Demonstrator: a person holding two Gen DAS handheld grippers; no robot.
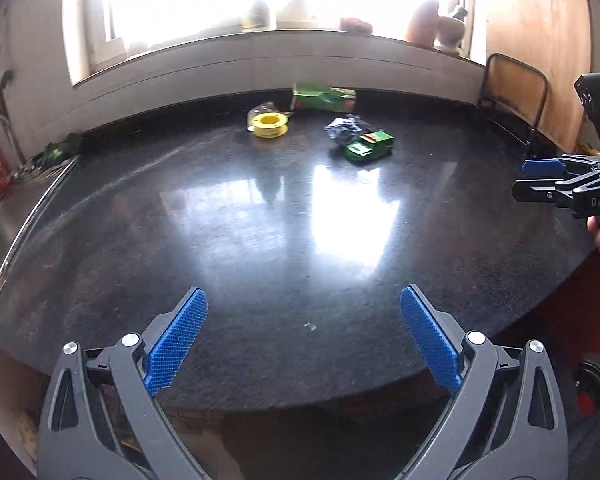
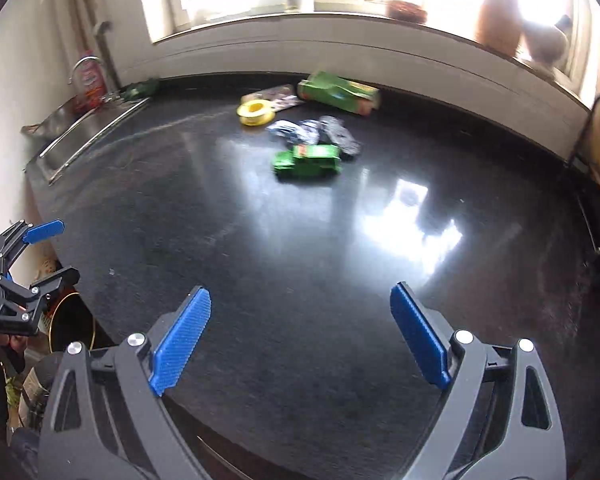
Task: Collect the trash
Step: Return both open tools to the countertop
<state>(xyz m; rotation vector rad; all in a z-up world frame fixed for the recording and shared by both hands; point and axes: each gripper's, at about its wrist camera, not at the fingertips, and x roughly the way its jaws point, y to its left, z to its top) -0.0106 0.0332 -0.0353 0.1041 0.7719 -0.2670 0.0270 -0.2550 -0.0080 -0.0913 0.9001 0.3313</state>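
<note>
Both the left gripper [image 1: 304, 308] and right gripper [image 2: 300, 304] gape empty. The sink [image 2: 80, 128] looks empty, though blurred. Green boxes [image 2: 306, 162] lie on the counter [image 2: 300, 260].

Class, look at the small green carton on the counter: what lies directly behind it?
A crumpled silvery wrapper lies behind the small green carton, touching it. Its lower edge is hidden by the carton.

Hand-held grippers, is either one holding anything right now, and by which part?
Nothing is held. The left hand-held gripper and right hand-held gripper are both open, with only shiny black countertop between their blue pads.
</note>
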